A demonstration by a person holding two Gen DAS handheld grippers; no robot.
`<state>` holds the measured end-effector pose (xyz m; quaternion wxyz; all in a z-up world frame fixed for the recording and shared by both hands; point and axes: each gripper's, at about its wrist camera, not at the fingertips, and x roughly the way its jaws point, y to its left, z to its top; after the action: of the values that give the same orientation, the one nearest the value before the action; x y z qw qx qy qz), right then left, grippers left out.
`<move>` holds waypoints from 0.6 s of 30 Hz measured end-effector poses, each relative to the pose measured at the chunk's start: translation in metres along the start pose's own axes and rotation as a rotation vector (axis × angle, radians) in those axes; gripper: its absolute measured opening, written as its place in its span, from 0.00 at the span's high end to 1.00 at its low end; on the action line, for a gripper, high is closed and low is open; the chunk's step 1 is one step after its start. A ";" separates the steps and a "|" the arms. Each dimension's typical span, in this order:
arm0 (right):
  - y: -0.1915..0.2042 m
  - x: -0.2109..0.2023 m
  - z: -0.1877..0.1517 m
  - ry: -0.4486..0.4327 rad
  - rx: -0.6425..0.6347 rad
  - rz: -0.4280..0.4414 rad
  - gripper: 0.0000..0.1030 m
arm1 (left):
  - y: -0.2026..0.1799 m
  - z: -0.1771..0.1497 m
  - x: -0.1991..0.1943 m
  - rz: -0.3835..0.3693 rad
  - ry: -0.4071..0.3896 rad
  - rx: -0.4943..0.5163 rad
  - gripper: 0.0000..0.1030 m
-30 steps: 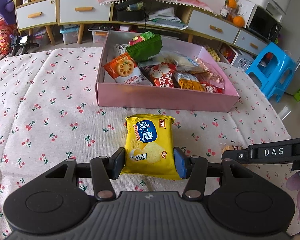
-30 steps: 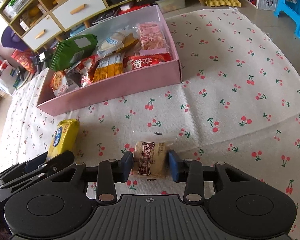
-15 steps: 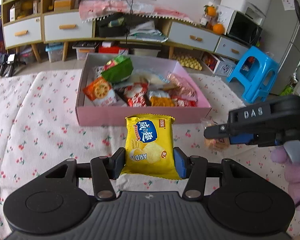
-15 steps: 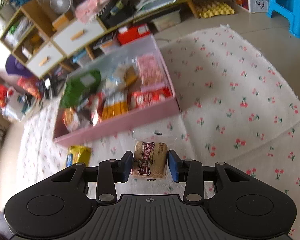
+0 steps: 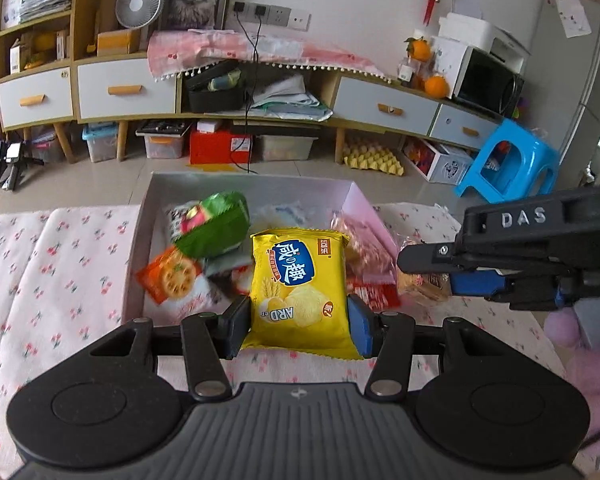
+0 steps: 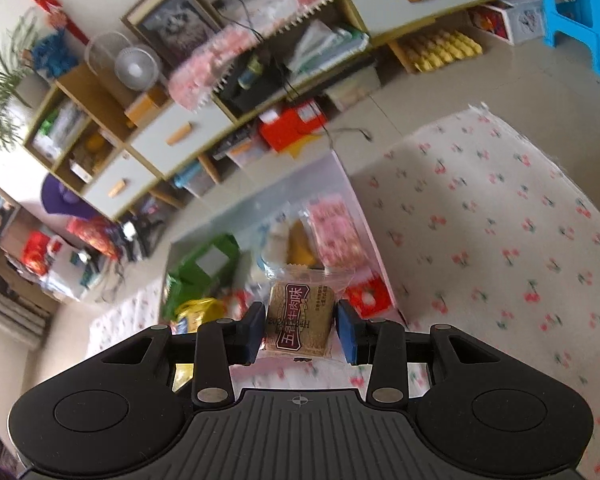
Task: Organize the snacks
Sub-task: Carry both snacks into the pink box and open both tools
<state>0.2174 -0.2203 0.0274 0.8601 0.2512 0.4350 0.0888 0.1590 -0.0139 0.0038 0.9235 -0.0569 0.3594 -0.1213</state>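
A: Where's the box from your tongs right now?

B: Dead ahead at twelve o'clock in both views; my left gripper (image 5: 296,322) is clamped on the yellow chip packet (image 5: 299,288), pads squeezing its two side edges, its long axis running straight away from me toward the pink box (image 5: 138,240); the packet hangs in front of the box's near half, off the cloth.

A: And the other hand?

B: My right gripper (image 6: 300,334) is pinched on the brown biscuit pack (image 6: 300,320), long side pointing the same way, at the box's right-hand end; from the left view that tool sits at three o'clock, just beside the box's right wall; I'd judge both hands about equally near.

A: Room to drop them?

B: Box is crowded; the green bag (image 5: 216,224) sits at eleven o'clock, orange cracker pack (image 5: 170,278) at ten; the cherry-print tablecloth (image 5: 48,280) is soft and rumpled; cabinets and a blue stool (image 5: 512,168) stand beyond.
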 end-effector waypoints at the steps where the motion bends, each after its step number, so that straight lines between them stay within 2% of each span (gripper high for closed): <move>1: -0.001 0.004 0.001 0.003 -0.005 -0.002 0.63 | -0.001 0.002 0.006 0.005 -0.002 0.008 0.54; 3: -0.004 0.011 0.003 0.010 -0.008 -0.018 0.63 | -0.002 0.005 0.012 0.024 -0.007 0.027 0.54; 10: -0.010 0.026 0.008 0.000 0.021 0.030 0.63 | 0.000 0.010 0.029 0.095 0.001 0.048 0.54; 18: -0.014 0.045 0.007 0.015 0.041 0.028 0.63 | -0.002 0.012 0.033 0.124 0.000 0.084 0.52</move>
<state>0.2490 -0.2181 -0.0076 0.8501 0.2743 0.4397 0.0939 0.1899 -0.0239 -0.0088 0.9308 0.0041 0.3570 -0.0786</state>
